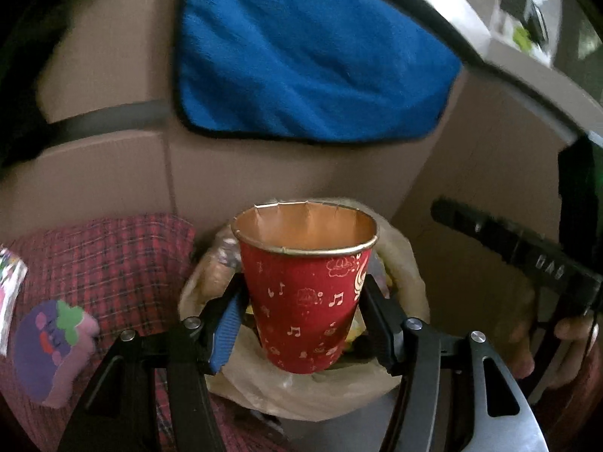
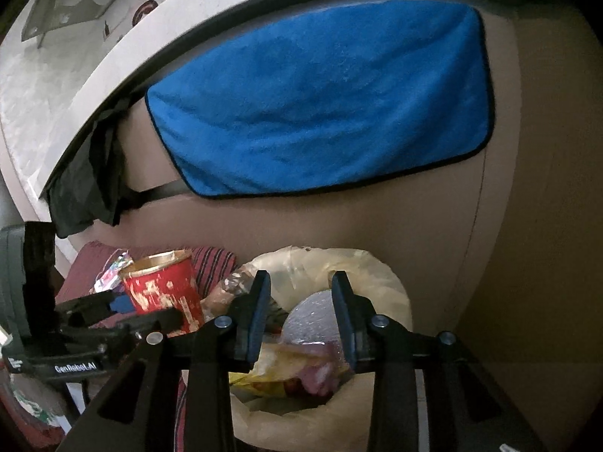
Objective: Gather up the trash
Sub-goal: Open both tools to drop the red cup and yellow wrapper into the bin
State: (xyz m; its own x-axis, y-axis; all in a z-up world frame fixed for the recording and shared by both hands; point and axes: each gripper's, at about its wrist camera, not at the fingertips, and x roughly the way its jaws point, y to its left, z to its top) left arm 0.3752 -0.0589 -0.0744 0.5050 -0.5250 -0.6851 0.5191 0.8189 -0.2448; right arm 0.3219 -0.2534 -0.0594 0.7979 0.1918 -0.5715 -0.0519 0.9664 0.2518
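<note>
Left gripper (image 1: 301, 320) fingers clasp the red cup (image 1: 307, 293) above the bag (image 1: 399, 263); right gripper (image 2: 301, 312) fingers parted, empty; only its view shows the bag's wrappers (image 2: 286, 369), too crumpled to identify.

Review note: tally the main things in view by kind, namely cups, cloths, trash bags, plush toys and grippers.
Red paper cup: 1
Blue cloth: 1
Trash bag: 1
Purple plush toy: 1
Grippers: 2 (left gripper, right gripper)
Total: 6

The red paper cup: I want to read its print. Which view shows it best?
Left wrist view: the red paper cup fills the centre, its print legible. In the right wrist view it sits small at the left edge.
</note>
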